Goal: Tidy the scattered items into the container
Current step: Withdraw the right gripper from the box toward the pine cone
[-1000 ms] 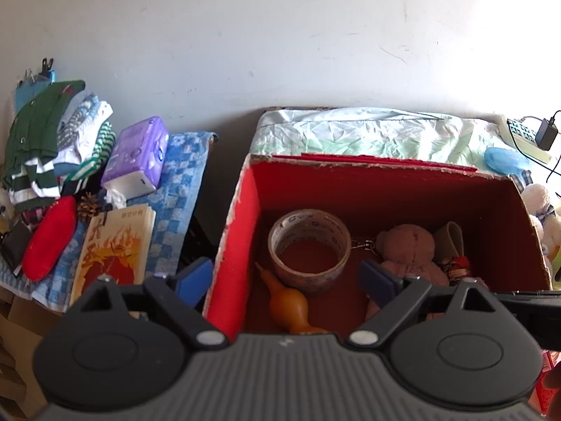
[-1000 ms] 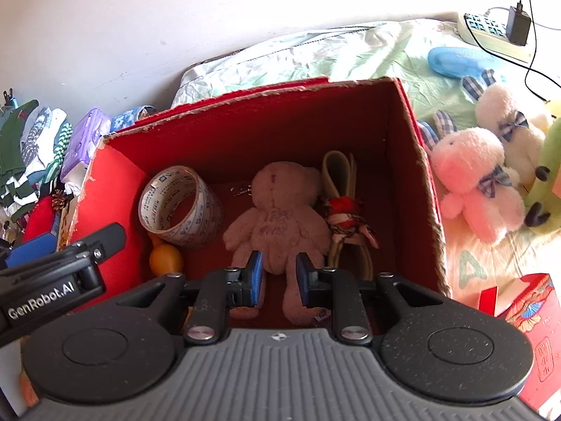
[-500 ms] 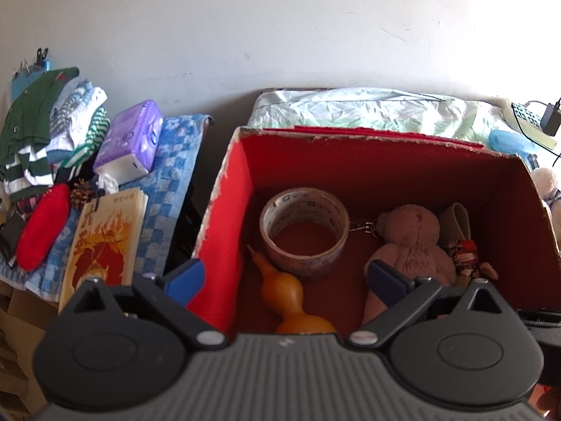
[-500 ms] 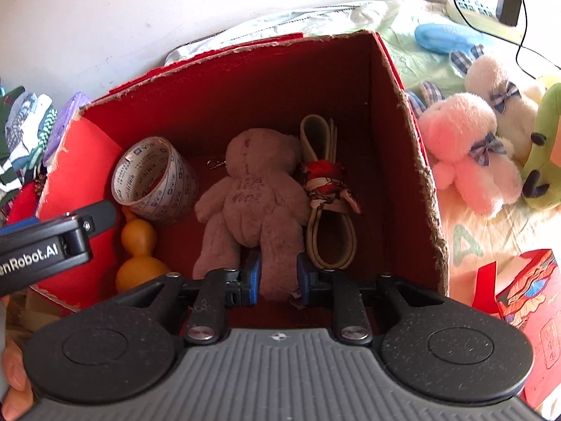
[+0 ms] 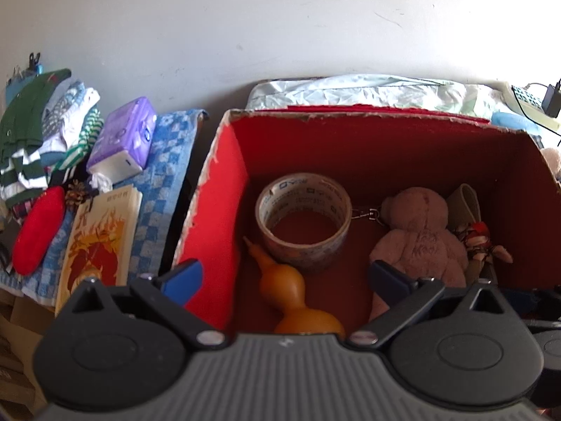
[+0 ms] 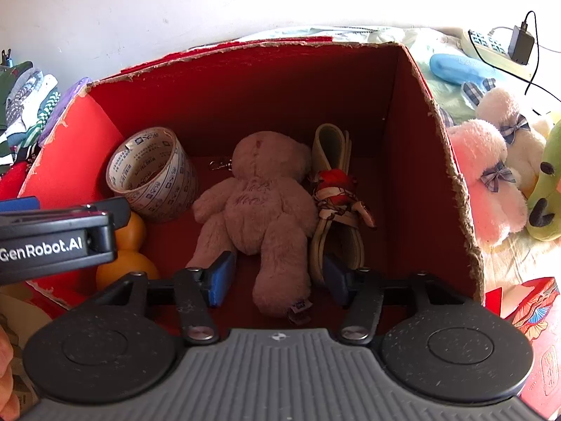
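Box (image 6: pixel 438 161): red cardboard, open top, fills centre of both views; holds tape roll, gourd, bear, strap bundle.
Bear (image 6: pixel 259 207): pink-brown plush, flat on box floor, centre of right view; head toward top of frame, legs toward bottom. Long axis runs top to bottom of frame, in line with the right gripper's pointing direction.
Right gripper (image 6: pixel 277 280): jaws opening; blue pads stand either side of the bear's right-hand leg, neither pad visibly pressing on it. Judged: bear just let go inside the box.
Left gripper (image 5: pixel 287 277): jaws spread wide, nothing pinched. Left pad sits outside the box's left wall, right pad inside, so the wall lies between them.
Gourd (image 5: pixel 298 294): orange, lower centre of left view, between the left pads, neck toward upper left. Not touched.
Tape roll (image 5: pixel 303 221): on its flat side, just above the gourd, touching or nearly so; cannot tell which.
Strap bundle (image 6: pixel 336 210): beige, tied with red-patterned cloth, just right of the bear, parallel to it.
Loose items, right: pink plush (image 6: pixel 487 179), white plush (image 6: pixel 515 129) and green plush (image 6: pixel 547 193) lie right of the box in the right view, outside its wall.
Loose items, left: book (image 5: pixel 101 242), tissue pack (image 5: pixel 122 144), red pouch (image 5: pixel 38 228) on checked cloth, left of the box in the left view.
Key relation: plush toys lie to the right of the right gripper, beyond the box wall; right hand is nearer them, left hand nearer the book side.
Next, judged: right gripper must lift clear of the rim before swinging right.
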`<state>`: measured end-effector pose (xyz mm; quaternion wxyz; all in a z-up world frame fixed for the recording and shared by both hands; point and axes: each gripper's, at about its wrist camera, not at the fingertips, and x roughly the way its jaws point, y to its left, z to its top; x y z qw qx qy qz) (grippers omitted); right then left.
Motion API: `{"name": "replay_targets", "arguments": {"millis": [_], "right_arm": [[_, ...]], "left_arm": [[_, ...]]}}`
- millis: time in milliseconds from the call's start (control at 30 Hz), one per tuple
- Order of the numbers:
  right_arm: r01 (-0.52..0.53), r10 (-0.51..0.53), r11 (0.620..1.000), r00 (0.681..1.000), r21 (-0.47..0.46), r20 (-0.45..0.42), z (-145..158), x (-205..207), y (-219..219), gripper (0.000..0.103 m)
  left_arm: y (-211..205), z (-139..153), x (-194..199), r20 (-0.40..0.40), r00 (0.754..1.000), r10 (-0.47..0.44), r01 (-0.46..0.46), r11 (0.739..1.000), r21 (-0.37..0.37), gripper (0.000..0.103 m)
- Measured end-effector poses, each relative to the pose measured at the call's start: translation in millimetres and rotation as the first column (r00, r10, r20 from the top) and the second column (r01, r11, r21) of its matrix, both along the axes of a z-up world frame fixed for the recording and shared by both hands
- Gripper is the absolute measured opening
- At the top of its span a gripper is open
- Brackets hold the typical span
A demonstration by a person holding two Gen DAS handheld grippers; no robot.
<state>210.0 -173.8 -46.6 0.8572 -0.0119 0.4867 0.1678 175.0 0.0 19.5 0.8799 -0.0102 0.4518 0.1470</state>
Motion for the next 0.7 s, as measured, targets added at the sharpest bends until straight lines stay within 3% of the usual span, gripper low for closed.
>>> {"name": "replay_targets", "arguments": {"millis": [233,333,700], "right_arm": [[-0.001,0.001,1.000,1.000,0.006,0.017,0.5,-0.3,0.7,0.062],[-0.003,0.002,1.000,1.000,0.007,0.021,0.7,-1.1,0.2,0.062],[0.012,-0.013,1.000,1.000,-0.018,-0.024,3.8,1.7,2.6,0.060]], "left_arm": [[-5.2,-5.8,2.6,-0.035,0.999,-0.034,0.035,0.999,0.021,0.102],[0.6,-10.6,4.7,-0.066,0.998,-0.018,0.013,0.998,-0.064,0.102],[2.4,3.9,-1.8,-0.034,0.999,0.009,-0.011,0.998,-0.059,0.102]]}}
